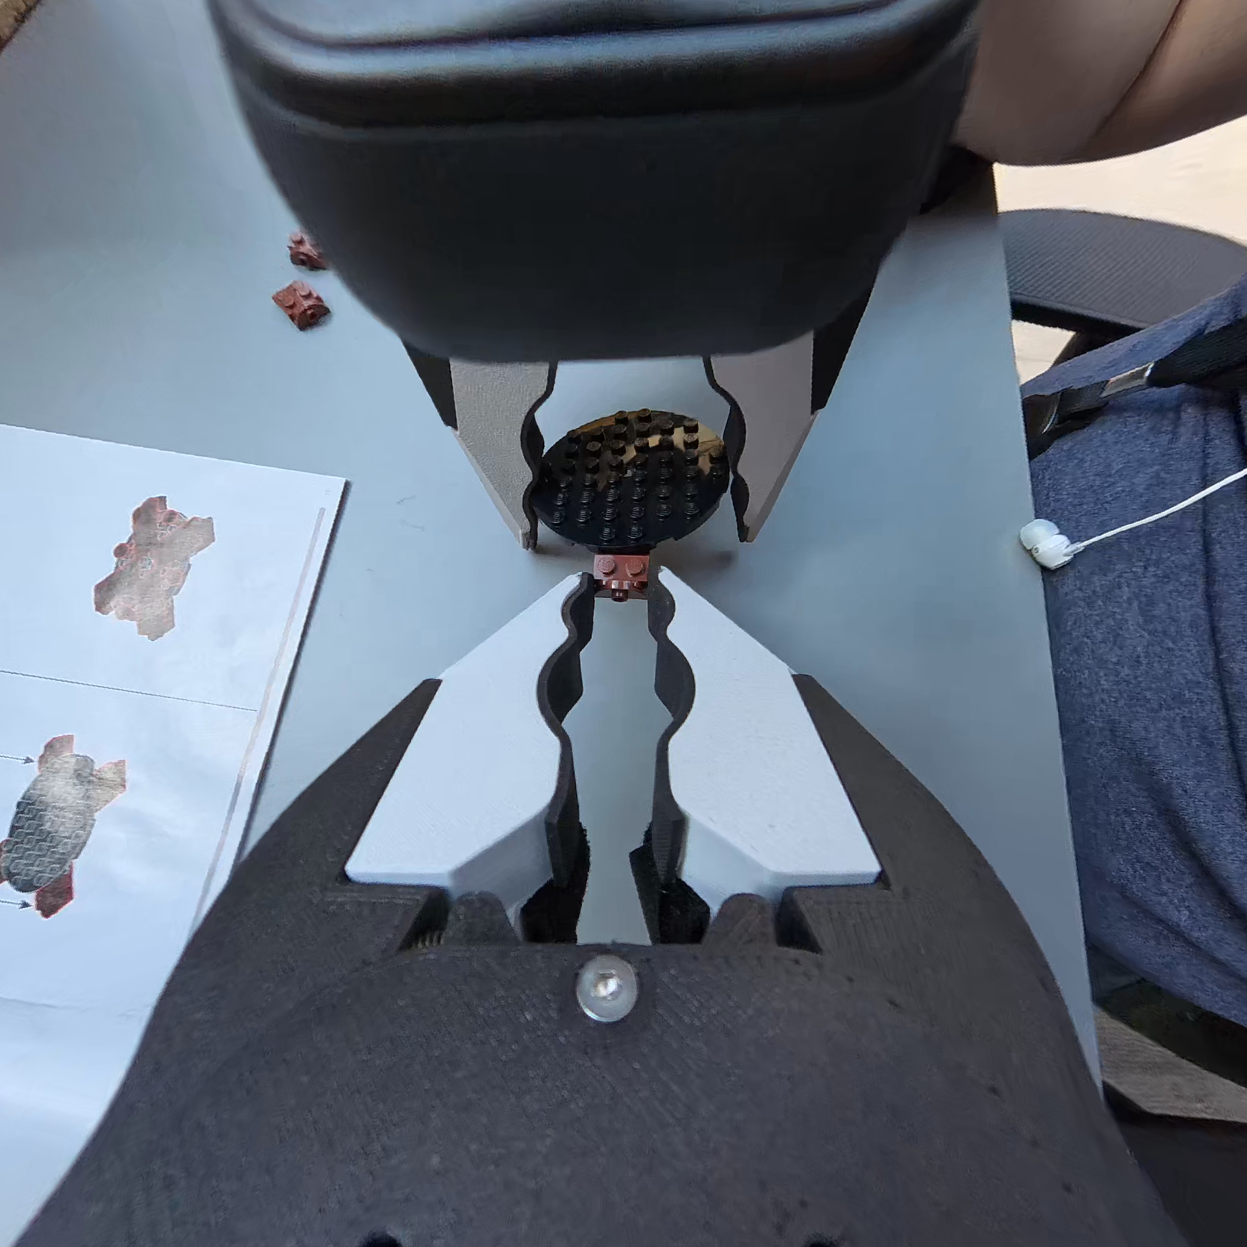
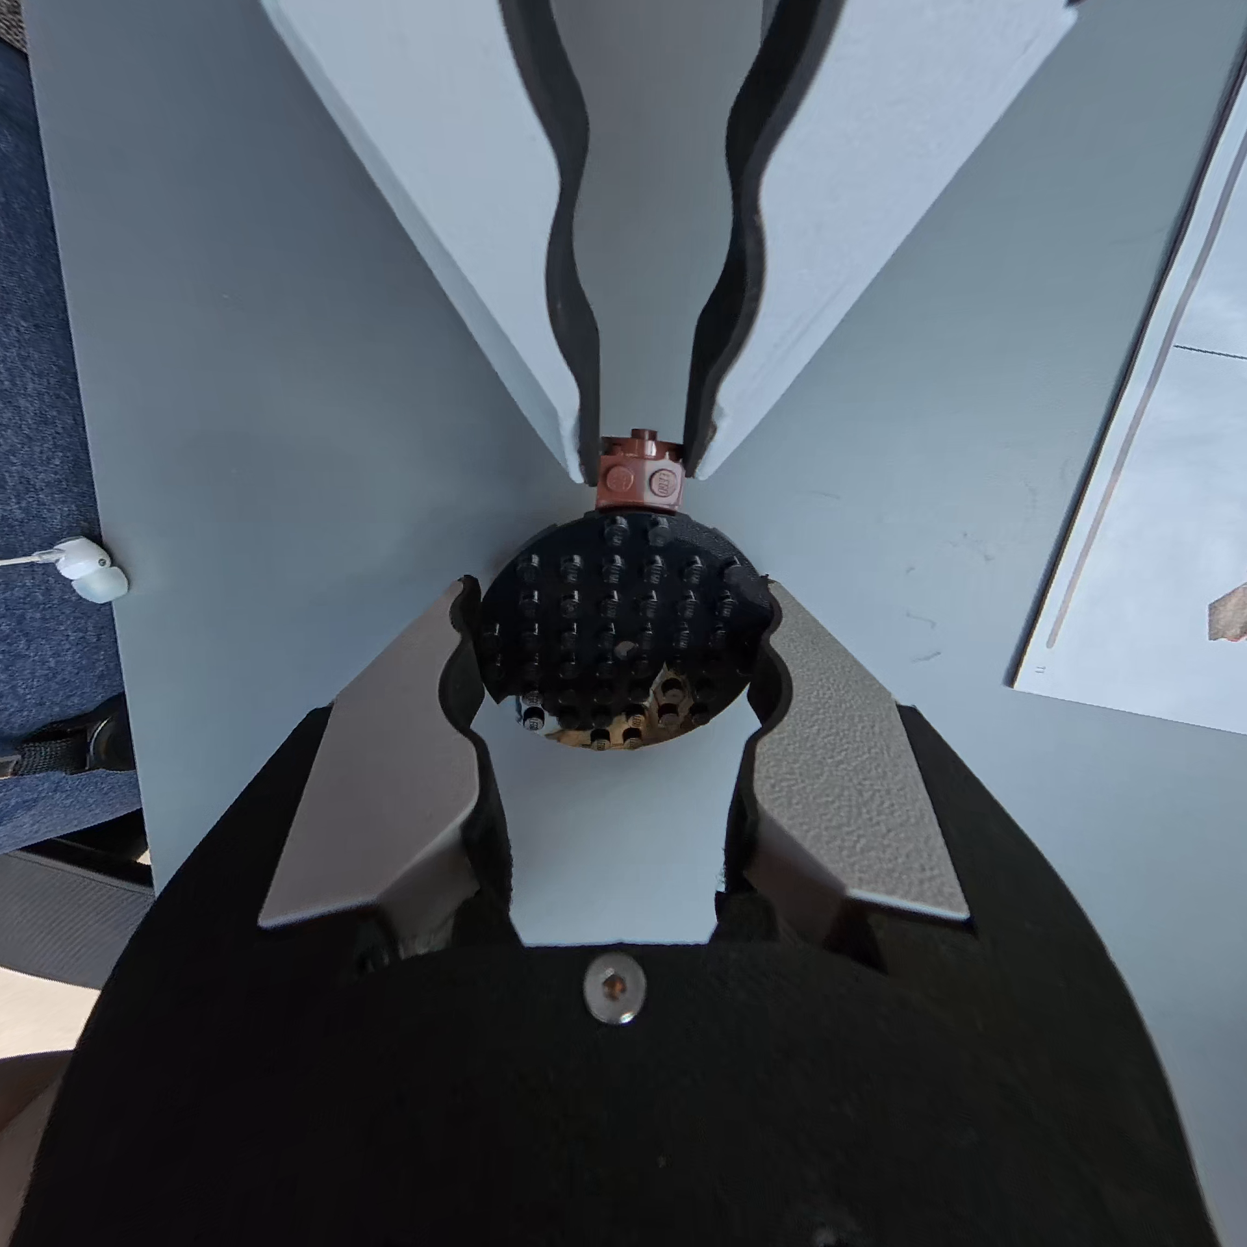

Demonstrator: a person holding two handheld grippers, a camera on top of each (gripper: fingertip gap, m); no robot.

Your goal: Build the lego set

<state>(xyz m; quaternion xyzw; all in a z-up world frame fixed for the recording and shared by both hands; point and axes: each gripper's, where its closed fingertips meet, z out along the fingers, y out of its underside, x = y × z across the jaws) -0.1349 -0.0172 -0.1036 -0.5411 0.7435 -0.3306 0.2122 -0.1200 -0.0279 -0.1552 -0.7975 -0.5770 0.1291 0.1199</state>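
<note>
Assembly step in hand, by the look of it: left hand-held gripper point(image 1: 621, 586) pinched a small brown brick point(image 1: 621, 575) at the rim of the round black plate point(image 2: 624, 634), which the right hand-held gripper point(image 2: 621, 607) clamped by its edges just above the bench point(image 1: 169, 202). Plate lay studs-up, no long axis; brick's long axis ran across the left fingers w/ side studs toward the plate. Next move prob. calls for lining studs up & pressing on.

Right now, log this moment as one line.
left gripper: shut on brown brick | right gripper: shut on black round plate | brick at plate's edge | spare bricks on table
</note>
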